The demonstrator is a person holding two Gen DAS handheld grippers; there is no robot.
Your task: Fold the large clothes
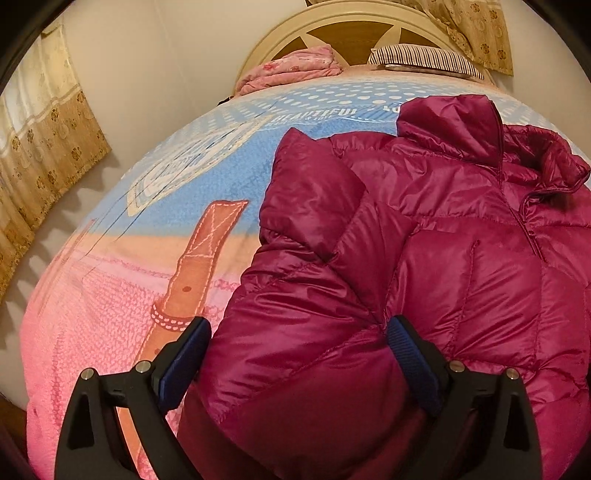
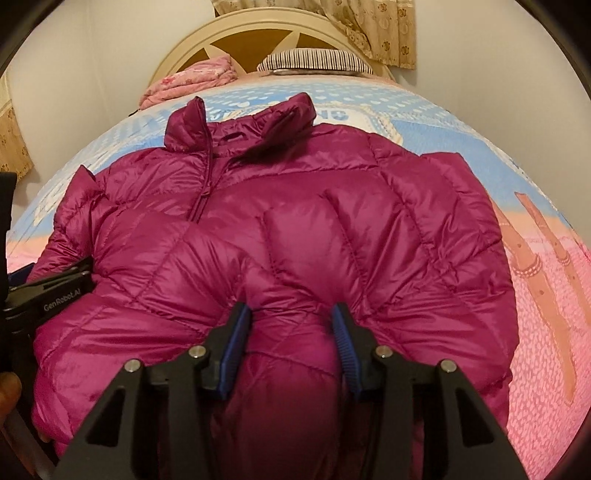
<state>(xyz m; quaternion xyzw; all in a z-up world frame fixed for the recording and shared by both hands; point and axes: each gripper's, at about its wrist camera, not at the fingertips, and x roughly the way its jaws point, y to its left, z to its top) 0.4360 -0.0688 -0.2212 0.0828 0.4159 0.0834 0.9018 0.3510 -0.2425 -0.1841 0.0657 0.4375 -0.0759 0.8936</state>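
A magenta puffer jacket lies front up on the bed, collar toward the headboard, zip partly done up. My left gripper stands wide over the jacket's left sleeve and side near the hem. Puffy fabric bulges between its blue pads, which do not pinch it. In the right wrist view the jacket fills the middle. My right gripper is shut on a bunched fold of its lower front, and creases fan out from the pads. The hem below both grippers is hidden.
The bedspread is blue, peach and pink, with bare stretches left and right of the jacket. A folded pink quilt and a striped pillow lie by the round headboard. Curtains hang on the left wall.
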